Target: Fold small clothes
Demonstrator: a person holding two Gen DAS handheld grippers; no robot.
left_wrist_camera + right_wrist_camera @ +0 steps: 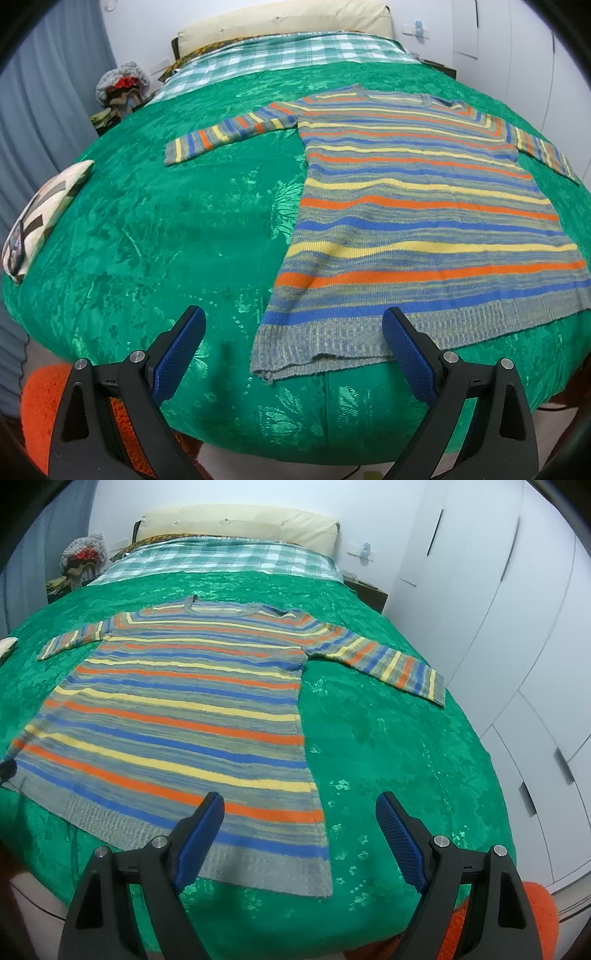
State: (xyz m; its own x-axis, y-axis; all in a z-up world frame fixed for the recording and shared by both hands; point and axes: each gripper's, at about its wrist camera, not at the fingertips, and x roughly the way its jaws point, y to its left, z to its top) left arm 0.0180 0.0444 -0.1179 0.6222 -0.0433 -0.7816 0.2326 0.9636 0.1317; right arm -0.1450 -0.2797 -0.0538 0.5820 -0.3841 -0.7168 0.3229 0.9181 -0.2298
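The striped knitted sweater (424,221) lies flat on the green bedspread (166,240), lengthwise: neckline toward the pillow, hem nearest. Left claw (293,354) and right claw (299,834) gape wide, empty.

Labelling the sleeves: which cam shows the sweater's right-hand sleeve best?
Right wrist view: the whole sleeve lies flat on the green bedspread, cuff included. In the left wrist view that sleeve is squeezed against the frame edge, foreshortened.

I get even, fairly bright indoor light in both wrist views, with sheen glinting off the shiny green patterned bedspread (147,229). Shadows are faint. Fisheye bending bows the bed's edges, dark vignetting fills the corners, and the black-and-blue fingers (201,834) look slightly soft.
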